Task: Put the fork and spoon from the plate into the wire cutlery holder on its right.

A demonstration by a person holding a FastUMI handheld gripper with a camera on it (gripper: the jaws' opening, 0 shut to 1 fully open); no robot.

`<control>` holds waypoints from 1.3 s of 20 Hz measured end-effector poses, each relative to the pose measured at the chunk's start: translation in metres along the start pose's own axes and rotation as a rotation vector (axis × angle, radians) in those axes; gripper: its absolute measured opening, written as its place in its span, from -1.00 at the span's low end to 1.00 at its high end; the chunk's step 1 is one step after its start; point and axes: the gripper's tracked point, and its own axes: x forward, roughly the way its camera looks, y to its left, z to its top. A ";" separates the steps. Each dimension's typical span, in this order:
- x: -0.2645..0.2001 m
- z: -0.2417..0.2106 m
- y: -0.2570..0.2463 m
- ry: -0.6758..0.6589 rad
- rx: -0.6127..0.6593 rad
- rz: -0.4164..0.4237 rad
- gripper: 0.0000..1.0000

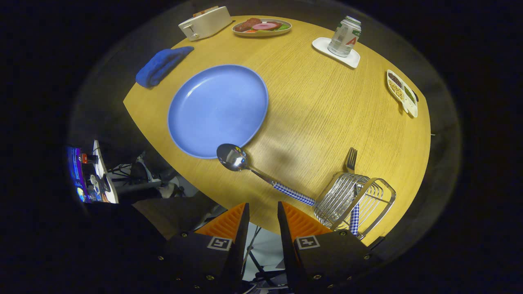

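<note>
The blue plate (217, 109) lies bare on the wooden table (327, 106). The spoon (231, 157) has its bowl at the plate's near rim, and its checked handle runs right to the rim of the wire cutlery holder (354, 201). I cannot tell whether the handle's end rests inside the holder. The fork (352, 157) sits in the holder, tines poking out beyond it and the checked handle showing through the wires. My gripper (263, 212) hovers over the table's near edge, just short of the spoon's handle, open with nothing between its fingers.
Around the table's far side stand a folded blue cloth (162, 65), a white toaster (205, 22), a plate of food (262, 27), a can (345, 36) on a white coaster and a divided snack dish (402, 93). Equipment and cables lie below the table's left edge.
</note>
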 end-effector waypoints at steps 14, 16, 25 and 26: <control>0.061 0.030 -0.013 0.070 -0.441 -0.058 -0.69; 0.059 0.030 -0.008 0.068 -0.427 -0.042 -0.69; 0.048 0.026 -0.006 0.088 -0.313 -0.039 -0.69; 0.048 0.022 -0.006 0.097 -0.306 -0.044 -0.69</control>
